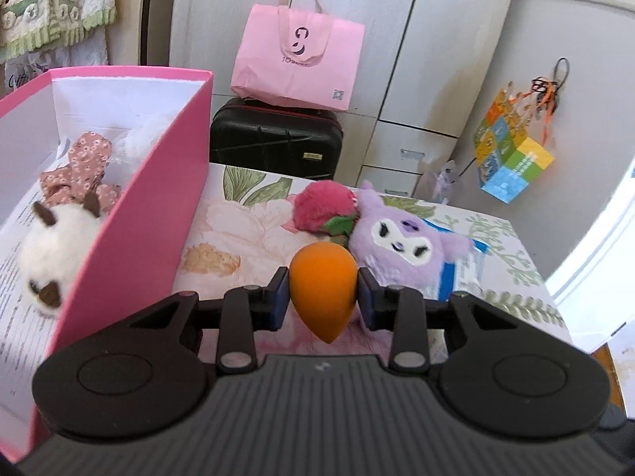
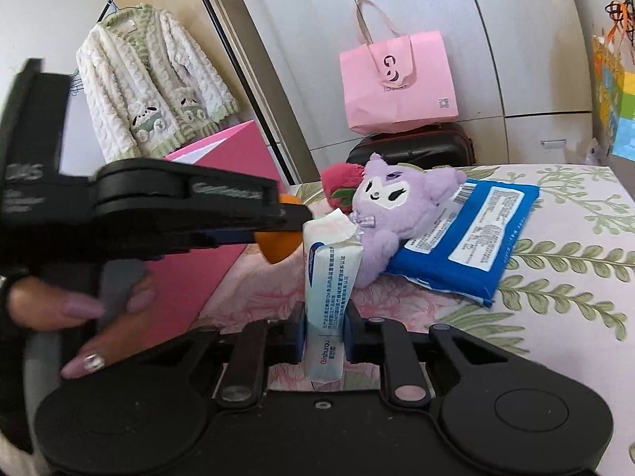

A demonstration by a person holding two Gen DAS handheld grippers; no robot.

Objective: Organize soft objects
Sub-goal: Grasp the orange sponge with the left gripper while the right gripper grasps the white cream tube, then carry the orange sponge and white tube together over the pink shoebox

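Observation:
My left gripper (image 1: 323,297) is shut on an orange teardrop sponge (image 1: 322,285), held above the floral tabletop beside the pink box (image 1: 158,206). That gripper shows from the side at the left of the right wrist view, the orange sponge (image 2: 278,248) at its tip. My right gripper (image 2: 324,339) is shut on a white and blue tissue pack (image 2: 331,289), standing upright between the pads. A purple plush (image 1: 405,246) (image 2: 391,202) and a pink fluffy ball (image 1: 323,208) (image 2: 341,176) lie on the table beyond. Inside the box lie a white furry toy (image 1: 55,250) and a floral fabric piece (image 1: 85,170).
A blue wipes packet (image 2: 468,234) lies to the right of the purple plush. Behind the table stand a black suitcase (image 1: 274,139) with a pink bag (image 1: 297,63) on it, and white cabinets. A person's hand (image 2: 91,317) holds the left gripper's handle.

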